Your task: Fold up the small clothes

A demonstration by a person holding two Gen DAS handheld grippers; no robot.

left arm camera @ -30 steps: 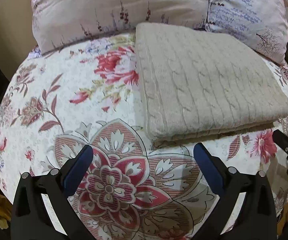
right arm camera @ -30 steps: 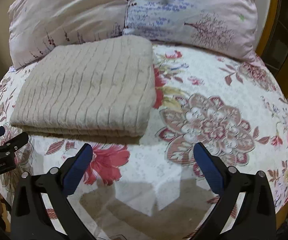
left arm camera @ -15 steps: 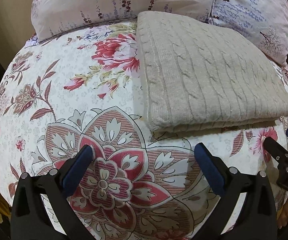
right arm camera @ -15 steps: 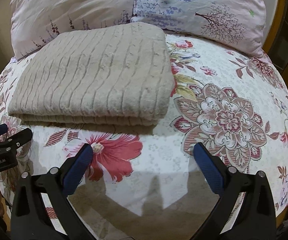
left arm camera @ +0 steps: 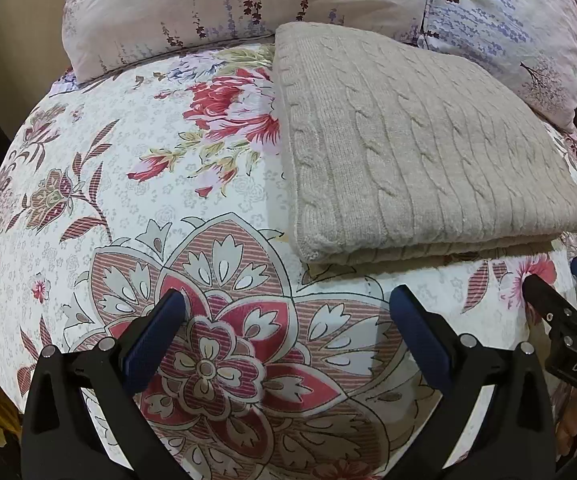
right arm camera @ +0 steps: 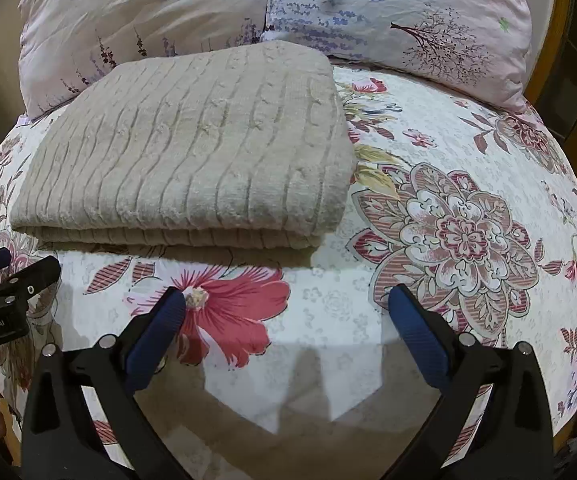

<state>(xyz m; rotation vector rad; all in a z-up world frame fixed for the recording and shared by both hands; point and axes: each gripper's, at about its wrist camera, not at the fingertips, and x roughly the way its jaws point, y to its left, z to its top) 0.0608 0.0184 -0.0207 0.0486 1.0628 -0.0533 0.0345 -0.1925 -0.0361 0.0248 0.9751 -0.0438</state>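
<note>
A beige cable-knit garment (left arm camera: 412, 152) lies folded into a thick rectangle on the floral bedspread (left arm camera: 168, 184), its folded edge facing me. It also shows in the right wrist view (right arm camera: 196, 156). My left gripper (left arm camera: 286, 312) is open and empty, hovering over the bedspread in front of and left of the garment. My right gripper (right arm camera: 286, 312) is open and empty, in front of the garment's right corner. Each gripper shows at the edge of the other's view, the right one (left arm camera: 568, 308) and the left one (right arm camera: 12, 280).
Two floral pillows (left arm camera: 240, 4) (right arm camera: 408, 20) lie side by side behind the garment at the head of the bed. A wooden bed frame (right arm camera: 548, 60) runs along the far right. The bedspread drops off at the near edge and both sides.
Both grippers have moved forward toward the garment, which looks larger and closer. They stay open and empty. The garment has not moved.
</note>
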